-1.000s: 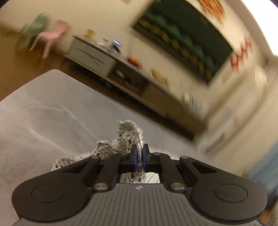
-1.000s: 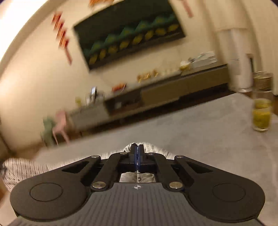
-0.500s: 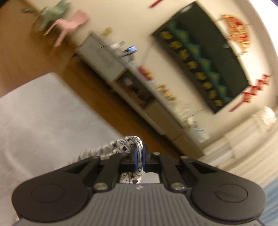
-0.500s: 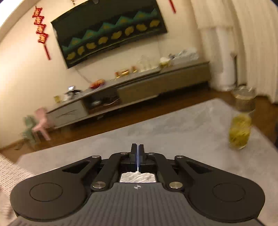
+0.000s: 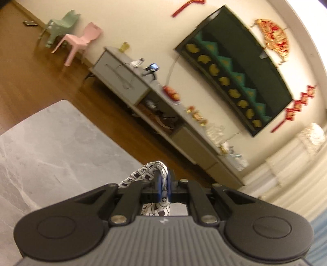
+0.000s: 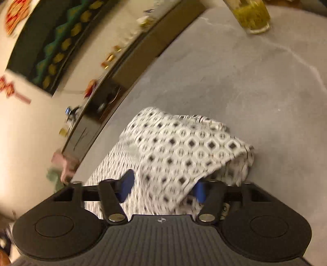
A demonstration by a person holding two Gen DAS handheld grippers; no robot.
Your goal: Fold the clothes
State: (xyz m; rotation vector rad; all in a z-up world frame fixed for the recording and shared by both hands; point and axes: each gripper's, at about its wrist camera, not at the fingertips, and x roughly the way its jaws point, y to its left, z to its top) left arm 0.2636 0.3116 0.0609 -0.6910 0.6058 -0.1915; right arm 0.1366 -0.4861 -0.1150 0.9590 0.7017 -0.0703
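A white garment with a dark geometric print [image 6: 184,147] lies bunched on the grey marbled table [image 6: 255,92]. My right gripper [image 6: 163,187] is open, its blue fingertips [image 6: 126,184] spread wide; the cloth drapes over the gap and covers part of the right finger. In the left wrist view my left gripper [image 5: 163,182] is shut on a fold of the same printed garment [image 5: 146,171], held up above the table [image 5: 51,147]. The cloth hangs below the jaws.
A glass of yellow-green drink [image 6: 253,16] stands on the table at the far right. Beyond the table edge are wooden floor, a long low cabinet [image 5: 163,114], a wall television [image 5: 235,77], and pink and green small chairs [image 5: 79,41].
My right gripper has gone from shut to open and tilted down over the garment on the table. My left gripper stays shut on the cloth and has lifted and turned.
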